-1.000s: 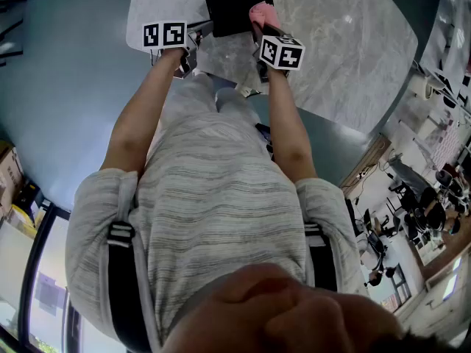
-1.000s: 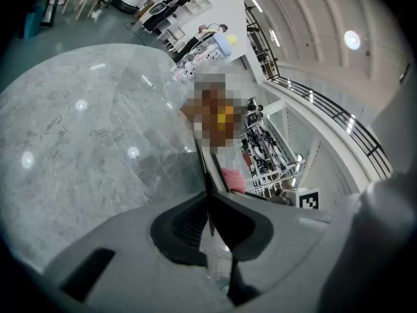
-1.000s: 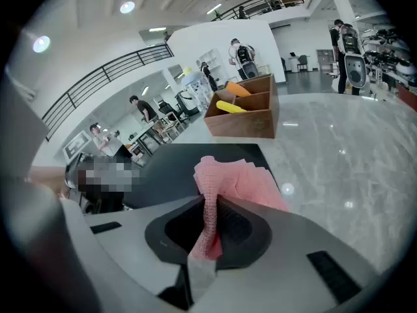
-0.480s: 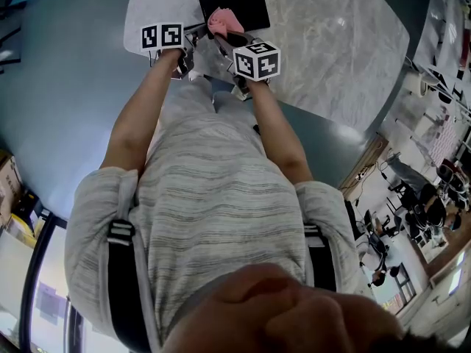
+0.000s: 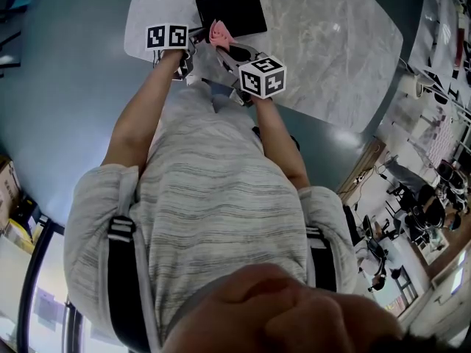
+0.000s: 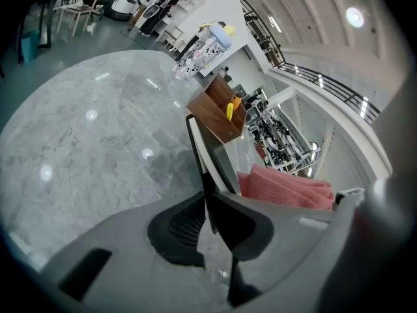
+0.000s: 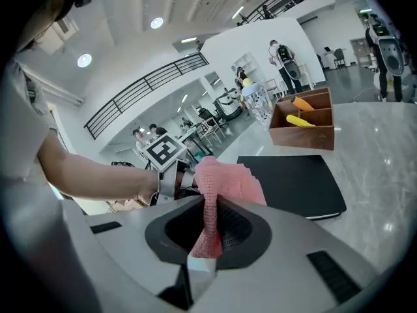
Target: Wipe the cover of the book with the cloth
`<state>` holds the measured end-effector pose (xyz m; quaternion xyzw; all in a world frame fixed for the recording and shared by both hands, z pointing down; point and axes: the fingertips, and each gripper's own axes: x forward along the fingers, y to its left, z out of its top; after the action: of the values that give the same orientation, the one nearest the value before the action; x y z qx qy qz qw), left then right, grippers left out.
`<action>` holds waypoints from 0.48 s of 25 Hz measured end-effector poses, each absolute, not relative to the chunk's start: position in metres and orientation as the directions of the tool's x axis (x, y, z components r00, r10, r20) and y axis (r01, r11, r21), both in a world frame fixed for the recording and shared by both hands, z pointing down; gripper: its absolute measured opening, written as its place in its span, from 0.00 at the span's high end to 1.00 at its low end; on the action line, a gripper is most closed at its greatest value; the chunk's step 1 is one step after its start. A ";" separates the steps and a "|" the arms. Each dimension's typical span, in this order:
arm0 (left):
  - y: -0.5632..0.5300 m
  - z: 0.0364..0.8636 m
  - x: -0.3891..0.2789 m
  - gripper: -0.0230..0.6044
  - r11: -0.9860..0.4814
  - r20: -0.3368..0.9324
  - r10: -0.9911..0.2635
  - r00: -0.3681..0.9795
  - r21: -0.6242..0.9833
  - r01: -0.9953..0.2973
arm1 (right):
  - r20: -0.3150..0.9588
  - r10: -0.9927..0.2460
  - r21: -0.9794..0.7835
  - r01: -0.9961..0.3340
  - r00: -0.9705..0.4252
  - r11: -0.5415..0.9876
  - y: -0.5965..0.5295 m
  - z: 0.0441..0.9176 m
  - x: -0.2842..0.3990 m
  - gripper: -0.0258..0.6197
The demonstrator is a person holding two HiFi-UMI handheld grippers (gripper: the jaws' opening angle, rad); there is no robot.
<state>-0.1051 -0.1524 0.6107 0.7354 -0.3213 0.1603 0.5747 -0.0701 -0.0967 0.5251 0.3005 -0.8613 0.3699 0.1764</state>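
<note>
Head view: the left gripper (image 5: 196, 43) is clamped shut on the near left edge of the black book (image 5: 234, 12), which lies on the marble bench (image 5: 331, 43). The right gripper (image 5: 224, 45), closed on the pink cloth (image 5: 218, 30), was over the cover's right part a second ago. It has since drawn back and lifted, so the cloth now hangs by the book's near left corner. Beyond the book stands a wooden box (image 7: 303, 126) holding yellow items.
</note>
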 end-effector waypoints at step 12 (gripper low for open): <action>-0.154 0.590 -0.106 0.85 -0.310 0.711 -0.293 0.640 0.562 -0.767 | 0.514 -0.492 -0.503 -0.711 -0.703 0.491 -0.097 0.506 -0.016 0.91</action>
<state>-0.1061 -0.1539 0.5896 0.7702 -0.3441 0.2486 0.4760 -0.0160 -0.0972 0.5063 0.3539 -0.8498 0.3595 0.1530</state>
